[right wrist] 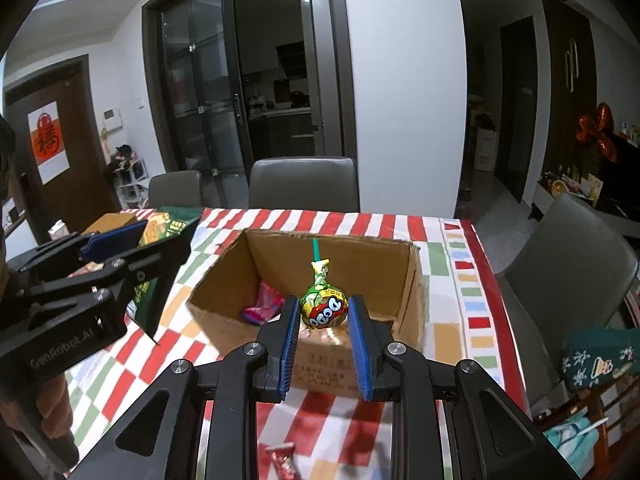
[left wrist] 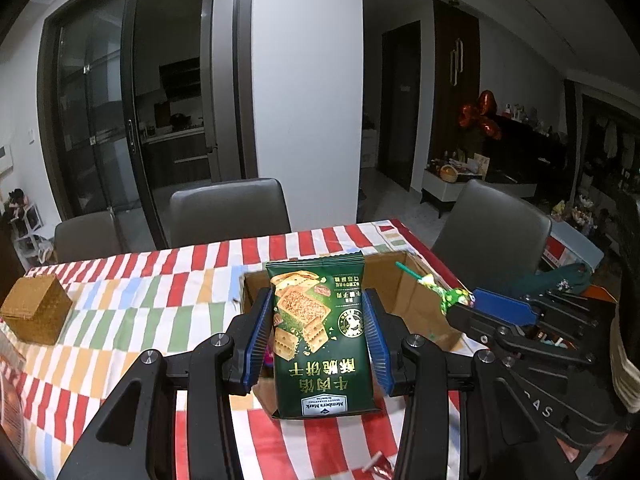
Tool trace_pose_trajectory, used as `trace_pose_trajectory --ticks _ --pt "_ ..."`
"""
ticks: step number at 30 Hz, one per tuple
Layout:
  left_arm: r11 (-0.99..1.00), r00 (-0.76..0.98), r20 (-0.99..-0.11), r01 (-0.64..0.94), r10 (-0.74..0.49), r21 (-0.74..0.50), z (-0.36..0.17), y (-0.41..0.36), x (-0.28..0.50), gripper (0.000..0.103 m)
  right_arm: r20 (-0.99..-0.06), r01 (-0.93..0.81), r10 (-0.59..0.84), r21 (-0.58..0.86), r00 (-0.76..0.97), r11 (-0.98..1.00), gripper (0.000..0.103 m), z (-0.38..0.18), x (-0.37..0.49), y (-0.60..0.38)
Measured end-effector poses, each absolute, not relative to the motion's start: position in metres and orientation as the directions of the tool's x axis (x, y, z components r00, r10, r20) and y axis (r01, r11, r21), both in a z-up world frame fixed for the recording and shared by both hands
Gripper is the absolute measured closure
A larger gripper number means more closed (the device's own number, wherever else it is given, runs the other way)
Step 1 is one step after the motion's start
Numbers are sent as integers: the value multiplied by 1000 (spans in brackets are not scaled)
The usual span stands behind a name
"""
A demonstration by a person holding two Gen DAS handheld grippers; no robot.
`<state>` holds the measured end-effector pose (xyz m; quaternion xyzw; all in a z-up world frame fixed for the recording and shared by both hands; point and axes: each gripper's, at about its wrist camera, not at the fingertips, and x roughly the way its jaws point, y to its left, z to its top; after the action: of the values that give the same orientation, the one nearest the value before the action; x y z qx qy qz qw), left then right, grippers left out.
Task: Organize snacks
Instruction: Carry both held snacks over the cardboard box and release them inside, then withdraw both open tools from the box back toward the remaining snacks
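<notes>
Left gripper [left wrist: 319,334] fingers clamped on the green cracker packet [left wrist: 322,336], held above the cardboard box's [right wrist: 408,304] near-left rim. Right gripper [right wrist: 324,340] fingers clamped on the lollipop [right wrist: 323,309] over the box. Grip on the slick packet looked perhaps shallow; it could slip outside onto the surface.

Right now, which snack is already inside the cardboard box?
The pink packet on the box floor; the lollipop and green cracker bag are each held in a gripper.

Grey chairs [left wrist: 228,208], woven box [left wrist: 36,308]
</notes>
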<state>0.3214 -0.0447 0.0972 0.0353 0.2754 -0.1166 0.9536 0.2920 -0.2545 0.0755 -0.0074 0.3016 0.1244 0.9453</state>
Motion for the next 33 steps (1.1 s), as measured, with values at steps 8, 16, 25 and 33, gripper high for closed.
trace_pose_trajectory --ticks 8,16,25,33 --pt "968 806 -562 247 -187 32 90 -52 363 59 -593 -231 208 38 778 972 77 70 321 -253" --pt "974 787 -601 218 -137 63 79 -56 390 55 -607 -215 183 19 774 976 76 65 340 -248" --pt "971 805 -579 220 -128 91 79 -57 355 44 -590 -187 146 -8 794 982 58 65 320 -253" --pt "960 807 -571 258 -151 110 75 -69 307 42 -587 -180 151 10 795 984 58 59 273 -268"
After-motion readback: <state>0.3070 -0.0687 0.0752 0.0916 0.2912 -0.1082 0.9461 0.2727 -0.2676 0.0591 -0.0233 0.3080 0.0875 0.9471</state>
